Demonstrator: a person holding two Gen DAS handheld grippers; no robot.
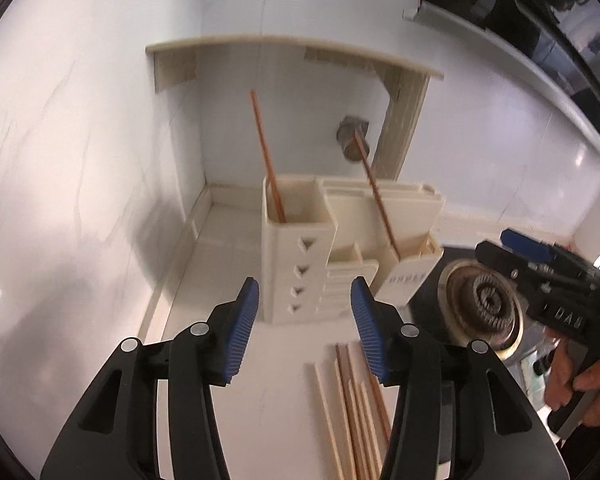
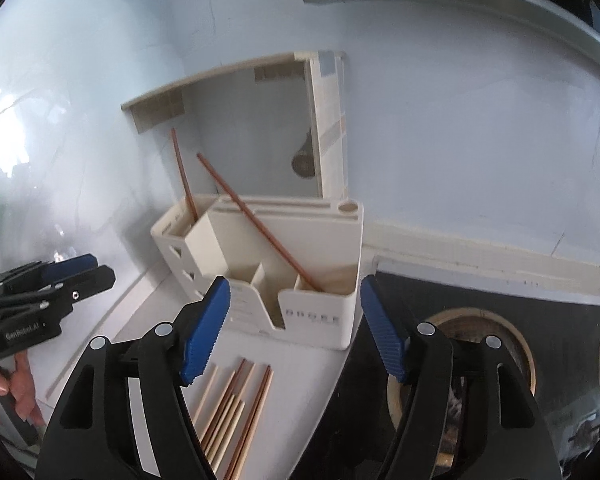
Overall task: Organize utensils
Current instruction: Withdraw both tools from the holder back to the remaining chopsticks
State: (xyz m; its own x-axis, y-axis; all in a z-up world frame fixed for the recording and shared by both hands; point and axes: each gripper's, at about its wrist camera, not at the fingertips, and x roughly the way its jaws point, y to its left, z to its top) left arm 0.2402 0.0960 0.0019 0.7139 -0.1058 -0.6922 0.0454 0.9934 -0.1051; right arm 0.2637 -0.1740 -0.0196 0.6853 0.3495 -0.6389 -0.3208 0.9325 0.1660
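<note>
1. White counter (image 1: 284, 380) in a tiled corner under a cream shelf (image 1: 292, 46); black stove top with burner (image 1: 482, 308) at 3 o'clock of the counter in the left wrist view.
2. Cream utensil holder (image 2: 320, 240) upright at the back of the counter, several compartments.
3. One brown chopstick (image 2: 185, 178) standing in the tall rear compartment, long axis near vertical, top tipped toward 11 o'clock.
4. Second brown chopstick (image 2: 260, 220) in the low front compartment, steeply slanted, top toward 10 o'clock, foot toward 4 o'clock.
5. Loose chopsticks (image 2: 236, 408) flat on the counter in front of the holder, roughly parallel, long axes running 1 to 7 o'clock in the right wrist view.
6. Left gripper (image 1: 304, 320): blue pads apart, nothing between, aimed at the holder.
7. Right gripper (image 2: 296, 328): pads wide apart, nothing gripped, above the loose bundle.
</note>
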